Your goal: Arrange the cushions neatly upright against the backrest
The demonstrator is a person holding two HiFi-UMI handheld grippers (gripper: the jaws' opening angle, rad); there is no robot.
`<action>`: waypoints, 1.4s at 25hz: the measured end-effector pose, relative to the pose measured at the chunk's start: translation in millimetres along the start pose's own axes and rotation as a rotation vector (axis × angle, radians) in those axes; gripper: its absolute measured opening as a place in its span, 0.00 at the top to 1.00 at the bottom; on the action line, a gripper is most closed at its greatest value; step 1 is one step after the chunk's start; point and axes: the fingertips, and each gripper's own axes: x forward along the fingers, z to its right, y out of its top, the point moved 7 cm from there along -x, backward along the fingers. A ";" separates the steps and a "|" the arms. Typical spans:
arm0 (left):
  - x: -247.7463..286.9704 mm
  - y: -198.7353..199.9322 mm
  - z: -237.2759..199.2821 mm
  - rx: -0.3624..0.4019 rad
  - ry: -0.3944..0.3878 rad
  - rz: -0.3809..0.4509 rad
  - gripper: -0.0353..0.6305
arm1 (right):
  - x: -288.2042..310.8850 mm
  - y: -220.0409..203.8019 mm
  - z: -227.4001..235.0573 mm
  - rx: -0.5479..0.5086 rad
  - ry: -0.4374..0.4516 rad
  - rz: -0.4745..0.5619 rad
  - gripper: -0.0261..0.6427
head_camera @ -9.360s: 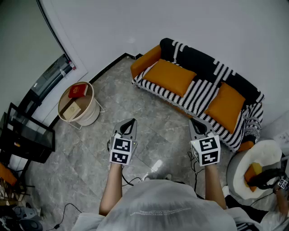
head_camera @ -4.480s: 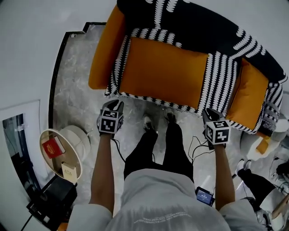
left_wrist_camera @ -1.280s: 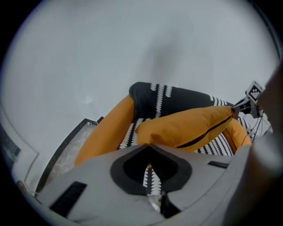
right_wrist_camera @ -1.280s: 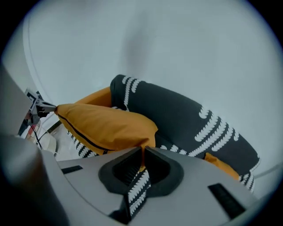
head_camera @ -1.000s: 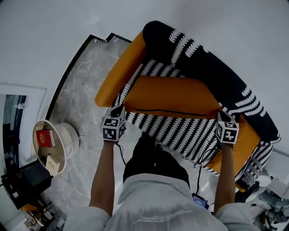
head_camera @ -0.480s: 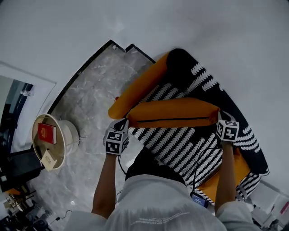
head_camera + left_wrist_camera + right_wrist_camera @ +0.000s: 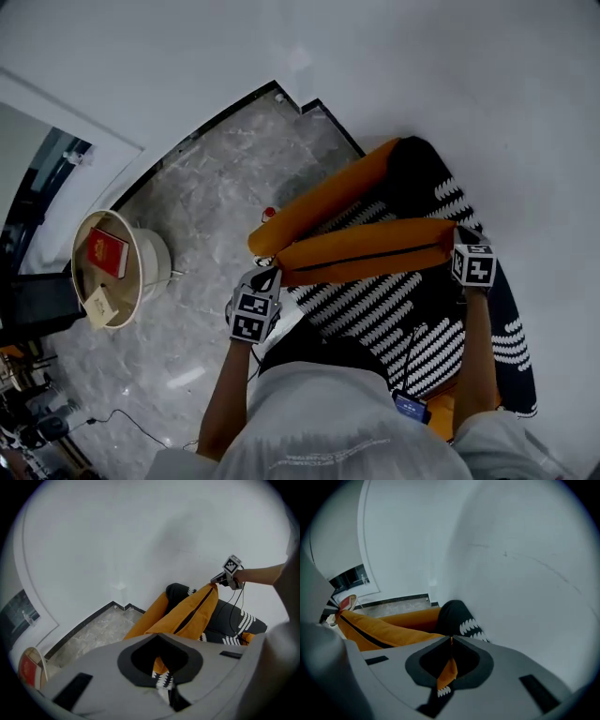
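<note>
Orange fabric made up the long rectangular cushion (image 7: 366, 249), which had a dark zip line along its edge. It hung stretched between the two grippers, lifted clear of the seat and turned edge-up. The left gripper (image 7: 270, 275) had its jaws pressed together on the cushion's near-left corner, and orange cloth filled the notch in its own view. The right gripper (image 7: 457, 234) pinched the opposite, right-hand corner. Its jaws had just been closing further, with a thin fold of orange cloth caught between them.

Under the cushion lay the sofa (image 7: 384, 314), draped in a black knitted cover with white zigzag stripes. Its black backrest (image 7: 422, 169) ran along the white wall (image 7: 422, 75) on the right. An orange bolster-shaped armrest (image 7: 323, 202) lay just beyond the cushion at the sofa's far-left end; I could not tell whether the two touched.

On the grey marble floor (image 7: 206, 197) to the left, well apart from the sofa, stood a round cream side table (image 7: 155, 262). It held a red book (image 7: 108, 253) and a pale tan box (image 7: 97, 306).
</note>
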 end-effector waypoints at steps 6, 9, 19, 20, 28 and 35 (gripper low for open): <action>-4.6 -14.0 -14.3 -0.069 0.036 -0.023 0.94 | 48.7 46.4 -31.6 -0.098 0.067 0.013 0.95; 1.2 -13.7 -15.9 -0.082 0.035 -0.022 0.94 | 74.6 74.2 -42.1 -0.129 0.079 0.030 0.95; 21.8 25.2 -39.3 -0.083 0.095 0.017 0.94 | 127.3 177.6 -132.8 -0.245 0.221 0.092 0.96; 24.5 25.4 -42.3 -0.073 0.108 0.009 0.94 | 128.0 178.4 -138.2 -0.251 0.230 0.090 0.96; 39.4 -5.8 -77.3 -0.206 0.157 0.017 0.92 | 133.6 144.3 -132.4 -0.186 0.215 0.020 0.96; 43.0 -7.7 -86.5 -0.225 0.163 0.028 0.89 | 99.4 115.8 -120.6 -0.104 0.212 0.036 0.96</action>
